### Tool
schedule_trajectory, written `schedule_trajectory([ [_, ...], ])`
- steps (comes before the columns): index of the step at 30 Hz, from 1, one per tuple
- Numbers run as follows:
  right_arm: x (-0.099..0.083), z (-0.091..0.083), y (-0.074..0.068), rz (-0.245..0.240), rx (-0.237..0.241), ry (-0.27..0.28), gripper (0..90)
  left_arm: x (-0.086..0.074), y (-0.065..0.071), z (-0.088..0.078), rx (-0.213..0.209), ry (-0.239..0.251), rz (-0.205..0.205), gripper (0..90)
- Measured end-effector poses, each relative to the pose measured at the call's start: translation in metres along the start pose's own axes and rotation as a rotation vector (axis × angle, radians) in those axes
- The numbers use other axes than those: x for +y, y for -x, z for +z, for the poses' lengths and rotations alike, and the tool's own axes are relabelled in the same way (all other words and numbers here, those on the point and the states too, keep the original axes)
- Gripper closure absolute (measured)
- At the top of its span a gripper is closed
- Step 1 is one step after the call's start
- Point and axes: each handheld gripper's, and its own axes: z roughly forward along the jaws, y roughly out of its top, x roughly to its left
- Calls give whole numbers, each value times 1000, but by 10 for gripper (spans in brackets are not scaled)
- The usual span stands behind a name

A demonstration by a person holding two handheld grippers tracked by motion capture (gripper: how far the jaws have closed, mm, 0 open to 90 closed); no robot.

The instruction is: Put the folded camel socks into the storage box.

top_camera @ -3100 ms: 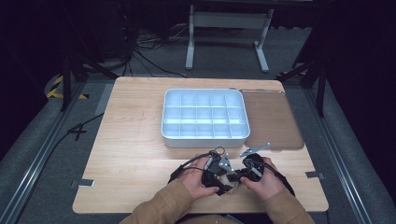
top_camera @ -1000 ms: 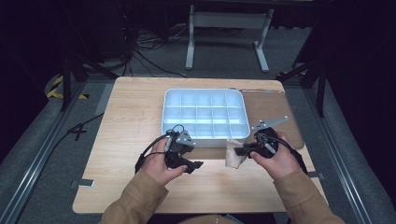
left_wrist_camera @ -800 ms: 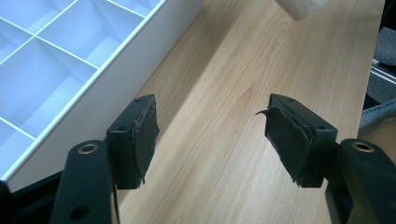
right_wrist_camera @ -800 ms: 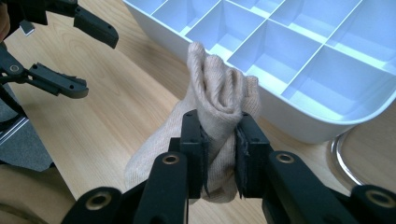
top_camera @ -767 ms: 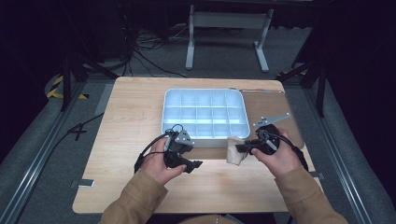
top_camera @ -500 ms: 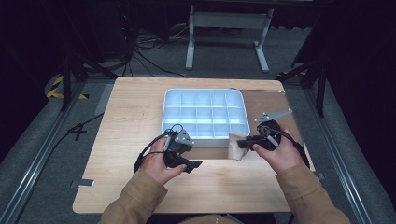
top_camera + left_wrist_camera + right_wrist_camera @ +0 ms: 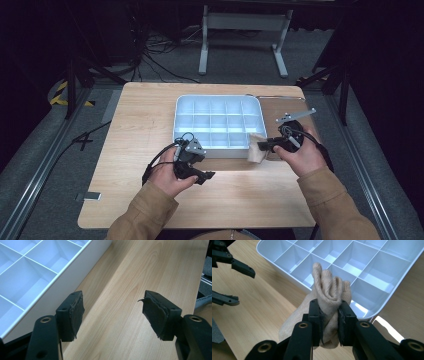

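At the near edge of the bench (image 7: pixel 150 125), the left tongs (image 7: pixel 202 176) hover with jaws spread wide and nothing between them; the left gripper view looks past the frayed black pads (image 7: pixel 76 312) to bare wood, with the wall of the tray alongside. To the right and slightly farther off, the right tongs (image 7: pixel 329 320) are clenched on a bundled beige sock (image 7: pixel 328 293), their pads pressing its bunched middle.

Step in hand, as judged: carrying the sock toward the white compartment tray (image 7: pixel 180 120) for sorting. The sock hangs at the tray's near right corner, partly over the rim and partly over the bench; whether its lower end touches the wood cannot be told.

Orientation: in the right gripper view, the sock's long axis runs along the jaws, from the loose lower folds beneath the tongs to the rolled end, which points up and away toward the tray's interior. In the high view the sock (image 7: pixel 257 147) shows as a short strip just beside the tray's right front corner, projecting leftward from the right tongs (image 7: pixel 265 145).

Next move, as judged: the right hand needs to travel farther over the rim so that the rolled end sits above a single empty cell, then lower and release. The bundle looks wider than one cell's opening at its folds, so it may need to go in end first. The dividers beyond stand empty.
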Motion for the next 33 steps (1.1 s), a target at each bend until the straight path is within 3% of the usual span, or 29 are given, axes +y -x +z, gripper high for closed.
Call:
schedule_trajectory([
  [19,30,4,28,9,-57,-19,759,-12,-6,-14,31,19,-45,339],
  [33,46,24,39,-15,-97,-62,758,-27,-10,-29,74,26,-85,339],
])
